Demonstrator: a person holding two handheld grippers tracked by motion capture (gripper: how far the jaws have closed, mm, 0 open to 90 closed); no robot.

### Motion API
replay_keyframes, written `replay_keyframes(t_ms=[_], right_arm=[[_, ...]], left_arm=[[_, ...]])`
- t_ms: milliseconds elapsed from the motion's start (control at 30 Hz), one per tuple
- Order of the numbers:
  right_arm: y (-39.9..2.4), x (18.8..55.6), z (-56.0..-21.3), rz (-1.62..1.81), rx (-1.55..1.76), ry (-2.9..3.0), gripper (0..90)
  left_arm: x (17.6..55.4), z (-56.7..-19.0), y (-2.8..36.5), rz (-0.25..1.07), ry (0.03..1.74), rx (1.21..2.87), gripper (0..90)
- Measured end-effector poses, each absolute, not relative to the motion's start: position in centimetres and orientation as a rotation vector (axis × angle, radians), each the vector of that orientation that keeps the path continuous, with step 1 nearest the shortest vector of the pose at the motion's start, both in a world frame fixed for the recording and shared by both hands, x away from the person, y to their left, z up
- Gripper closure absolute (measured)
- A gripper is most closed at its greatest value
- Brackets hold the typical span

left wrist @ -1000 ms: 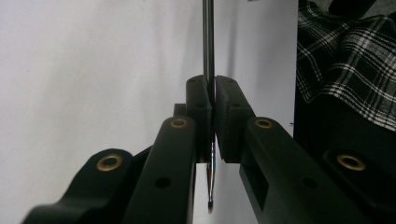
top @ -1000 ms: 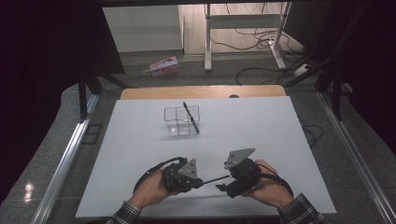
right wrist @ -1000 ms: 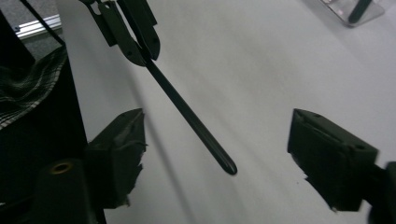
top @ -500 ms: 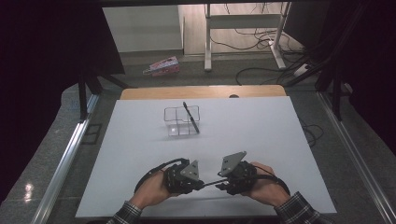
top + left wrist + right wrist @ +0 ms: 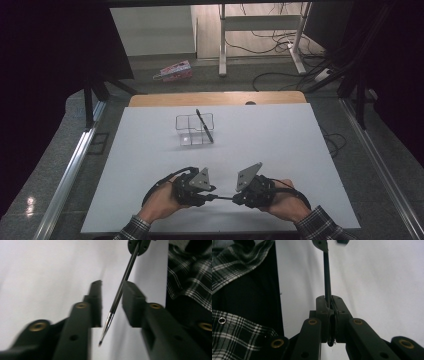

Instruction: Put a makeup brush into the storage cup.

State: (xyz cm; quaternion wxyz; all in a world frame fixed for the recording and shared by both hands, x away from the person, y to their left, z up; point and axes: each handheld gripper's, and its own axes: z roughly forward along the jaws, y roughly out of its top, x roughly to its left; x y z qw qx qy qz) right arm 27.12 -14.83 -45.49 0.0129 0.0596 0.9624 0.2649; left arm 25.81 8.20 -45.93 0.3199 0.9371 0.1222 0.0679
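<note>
Jaws of the right gripper point(image 5: 329, 305) have just closed tight on a thin black pen point(image 5: 125, 277) at lower centre of the high view. Jaws of the left gripper point(image 5: 111, 302) have just been parting and stand apart around its tip, not pressing it.

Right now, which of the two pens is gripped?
The pen near the table's front edge, clamped in the right gripper; the left gripper has just opened around it. The other pen leans in the clear organizer.

Open tabletop point(image 5: 280, 140) beyond clear holder point(image 5: 194, 130)
</note>
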Motion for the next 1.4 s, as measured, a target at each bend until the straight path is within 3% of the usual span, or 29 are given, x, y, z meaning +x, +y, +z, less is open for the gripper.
replay_keyframes(t_ms=[167,267,600,1033,1400], right_arm=[[-15.3,27.4,-45.5,0.838,0.264,2.967,85.1],[-15.7,27.5,-45.4,0.864,0.321,2.93,85.0],[-16.9,27.6,-45.1,0.905,0.448,2.839,85.0],[-17.7,27.6,-45.1,0.927,0.517,2.755,85.0],[-18.5,27.6,-45.0,0.941,0.589,2.672,84.9]], left_arm=[[26.1,-45.5,9.1,0.224,0.434,2.413,38.2],[26.4,-45.4,9.8,0.239,0.507,2.379,27.4],[26.7,-45.2,11.8,0.256,0.707,2.255,2.1],[26.7,-45.8,12.9,0.308,0.793,2.191,0.2],[26.8,-46.8,13.5,0.238,0.837,2.174,0.6]])
